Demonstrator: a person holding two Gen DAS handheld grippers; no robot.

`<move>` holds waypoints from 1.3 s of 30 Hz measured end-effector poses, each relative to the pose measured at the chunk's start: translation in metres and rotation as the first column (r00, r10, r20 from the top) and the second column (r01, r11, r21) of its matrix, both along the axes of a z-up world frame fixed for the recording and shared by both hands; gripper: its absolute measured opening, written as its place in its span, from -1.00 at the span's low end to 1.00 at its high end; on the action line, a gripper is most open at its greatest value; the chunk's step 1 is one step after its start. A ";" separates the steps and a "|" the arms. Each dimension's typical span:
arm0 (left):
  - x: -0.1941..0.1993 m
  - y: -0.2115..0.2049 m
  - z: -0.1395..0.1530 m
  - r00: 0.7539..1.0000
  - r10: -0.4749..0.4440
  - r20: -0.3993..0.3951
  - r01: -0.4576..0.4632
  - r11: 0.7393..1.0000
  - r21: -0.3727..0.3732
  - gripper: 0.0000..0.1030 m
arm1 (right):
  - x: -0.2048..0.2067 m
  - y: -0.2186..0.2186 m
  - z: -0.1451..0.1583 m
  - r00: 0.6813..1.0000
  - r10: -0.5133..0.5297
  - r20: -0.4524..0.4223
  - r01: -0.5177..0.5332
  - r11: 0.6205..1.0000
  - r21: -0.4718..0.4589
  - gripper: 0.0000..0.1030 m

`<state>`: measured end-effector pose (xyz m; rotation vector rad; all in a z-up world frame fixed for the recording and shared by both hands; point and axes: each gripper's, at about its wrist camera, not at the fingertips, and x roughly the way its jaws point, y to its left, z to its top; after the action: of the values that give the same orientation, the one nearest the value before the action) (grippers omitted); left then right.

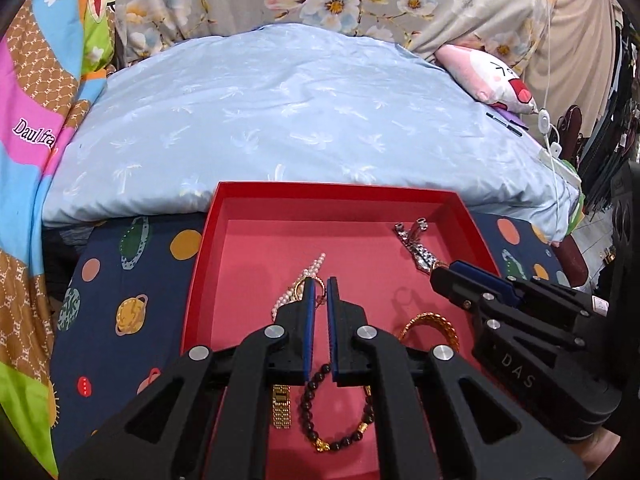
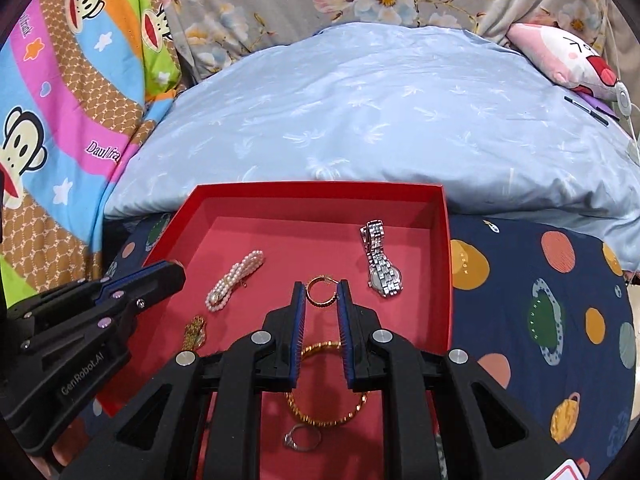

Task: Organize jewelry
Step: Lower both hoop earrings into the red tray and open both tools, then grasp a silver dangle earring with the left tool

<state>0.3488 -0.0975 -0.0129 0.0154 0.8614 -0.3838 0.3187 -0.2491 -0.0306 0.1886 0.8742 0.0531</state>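
Note:
A red tray (image 1: 304,192) (image 2: 320,190) lies on the bed and holds jewelry. In the left wrist view I see a pearl strand (image 1: 308,270), a dark bead bracelet (image 1: 336,412), a gold watch band (image 1: 281,406), a gold bangle (image 1: 434,322) and a silver watch (image 1: 418,250). My left gripper (image 1: 320,282) hovers over the tray, jaws a narrow gap apart, empty. The right wrist view shows the pearl strand (image 2: 234,274), a gold hoop earring (image 2: 320,290), the silver watch (image 2: 380,264), the gold bangle (image 2: 324,404), a silver ring (image 2: 302,438) and a gold pendant (image 2: 196,332). My right gripper (image 2: 320,286) is open above the hoop.
The tray rests on a navy planet-print sheet (image 2: 540,300). A light blue pillow (image 1: 300,120) lies behind it. A colourful monkey-print blanket (image 2: 60,120) is on the left. A pink plush (image 2: 568,56) and a white cable (image 1: 550,120) are at the right.

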 end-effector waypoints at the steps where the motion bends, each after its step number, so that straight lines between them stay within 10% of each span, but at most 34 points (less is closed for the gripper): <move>1: 0.001 0.000 -0.001 1.000 0.000 0.000 0.000 1.000 -0.002 -0.90 | 0.001 0.000 0.000 1.000 0.000 0.006 0.000 1.000 -0.002 -0.69; 7: 0.001 0.008 0.004 0.999 0.032 0.015 -0.031 0.999 -0.017 -0.52 | -0.003 -0.004 0.004 0.999 -0.014 0.031 0.014 1.000 0.011 -0.57; 17: -0.044 0.042 0.029 0.996 0.062 0.068 -0.062 0.998 -0.002 -0.52 | -0.067 0.002 0.039 0.996 -0.016 0.084 0.017 1.000 -0.019 -0.50; 39: -0.185 0.109 -0.033 0.982 0.114 -0.151 -0.115 0.993 0.004 -0.52 | -0.237 0.030 -0.014 0.994 -0.034 -0.102 0.037 0.999 0.028 -0.43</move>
<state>0.1641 0.0111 -0.0455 -0.0678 1.0068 -0.2816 0.0822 -0.2194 -0.0442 0.2365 0.9712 0.0240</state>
